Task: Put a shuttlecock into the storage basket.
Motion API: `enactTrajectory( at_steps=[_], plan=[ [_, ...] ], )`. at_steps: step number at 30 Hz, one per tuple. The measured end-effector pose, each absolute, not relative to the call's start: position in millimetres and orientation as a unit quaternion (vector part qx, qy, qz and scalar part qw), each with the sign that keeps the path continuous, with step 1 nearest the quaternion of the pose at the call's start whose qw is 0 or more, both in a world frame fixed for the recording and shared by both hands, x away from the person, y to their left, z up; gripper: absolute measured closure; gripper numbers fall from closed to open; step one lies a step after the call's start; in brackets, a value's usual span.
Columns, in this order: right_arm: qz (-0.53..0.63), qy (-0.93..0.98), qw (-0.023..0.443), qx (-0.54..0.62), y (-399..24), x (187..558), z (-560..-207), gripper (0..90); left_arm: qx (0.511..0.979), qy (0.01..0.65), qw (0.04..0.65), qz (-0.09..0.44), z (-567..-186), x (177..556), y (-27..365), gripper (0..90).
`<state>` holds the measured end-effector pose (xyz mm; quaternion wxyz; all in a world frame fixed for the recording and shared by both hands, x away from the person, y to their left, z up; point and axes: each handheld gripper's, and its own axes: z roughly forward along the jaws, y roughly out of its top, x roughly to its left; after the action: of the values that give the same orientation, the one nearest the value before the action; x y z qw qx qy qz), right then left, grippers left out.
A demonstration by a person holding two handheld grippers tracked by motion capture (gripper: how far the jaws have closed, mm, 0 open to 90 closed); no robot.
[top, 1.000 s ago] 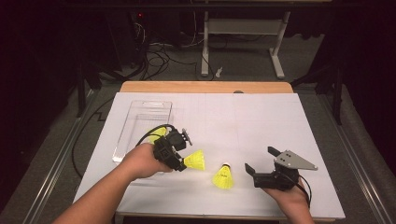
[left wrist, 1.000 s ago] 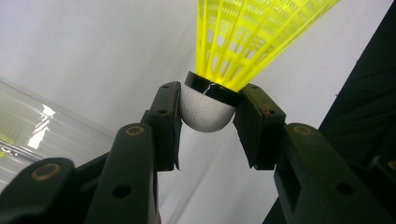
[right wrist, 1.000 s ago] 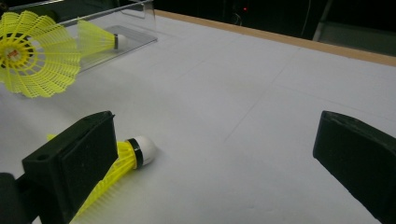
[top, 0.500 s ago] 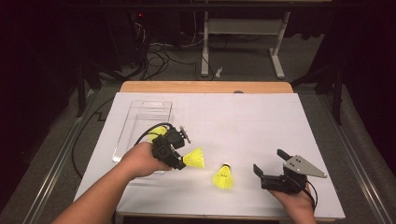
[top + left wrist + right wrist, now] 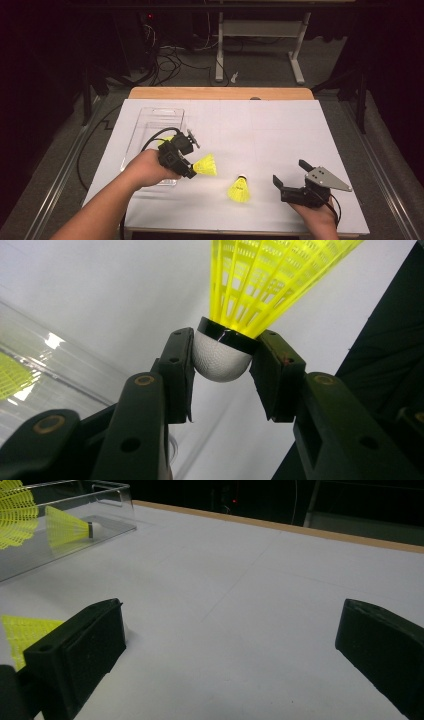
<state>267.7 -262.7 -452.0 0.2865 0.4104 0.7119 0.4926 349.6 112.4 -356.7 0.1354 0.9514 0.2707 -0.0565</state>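
My left gripper (image 5: 191,169) is shut on the white cork of a yellow shuttlecock (image 5: 206,165), held just above the table by the near end of a clear plastic tray (image 5: 150,131). In the left gripper view both pads pinch the cork (image 5: 220,357), and the yellow skirt fans upward. A second yellow shuttlecock (image 5: 239,190) stands cork-up on the white sheet between the hands. My right gripper (image 5: 290,173) rests near the table's front edge, right of that shuttlecock, open with nothing between its fingers (image 5: 80,645). Another shuttlecock (image 5: 70,527) lies inside the tray.
A white sheet (image 5: 280,130) covers the table, with a wooden strip (image 5: 220,93) along its far edge. Beyond it are a dark floor with cables and a desk frame (image 5: 260,45). A black cable (image 5: 100,150) trails off the left side.
My right gripper has drawn back slightly to the right, away from the standing shuttlecock. The left gripper and its shuttlecock have stayed put.
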Motion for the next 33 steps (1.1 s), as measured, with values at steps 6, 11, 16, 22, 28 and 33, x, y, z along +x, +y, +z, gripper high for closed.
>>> enactTrajectory(
  at_steps=[6, 11, 16, 22, 28, 33],
  plan=[
    [0.494, 0.714, 0.288, 0.405, -260, 268, -451, 0.3, 0.949, 0.276, 0.140, -0.053, -345, 351, 119, 62.0],
    [0.493, 0.717, 0.288, 0.401, -259, 268, -451, 0.3, 0.947, 0.283, 0.141, -0.050, -339, 354, 126, 62.0],
    [0.493, 0.718, 0.289, 0.398, -258, 268, -451, 0.3, 0.944, 0.296, 0.142, -0.045, -334, 358, 137, 62.0],
    [0.492, 0.718, 0.289, 0.398, -259, 268, -451, 0.3, 0.936, 0.317, 0.144, -0.043, -330, 363, 151, 62.0],
    [0.494, 0.717, 0.288, 0.399, -259, 268, -451, 0.3, 0.930, 0.337, 0.144, -0.040, -328, 367, 167, 62.0],
    [0.494, 0.717, 0.288, 0.399, -260, 268, -451, 0.3, 0.926, 0.349, 0.140, -0.039, -329, 370, 180, 62.1]
  ],
)
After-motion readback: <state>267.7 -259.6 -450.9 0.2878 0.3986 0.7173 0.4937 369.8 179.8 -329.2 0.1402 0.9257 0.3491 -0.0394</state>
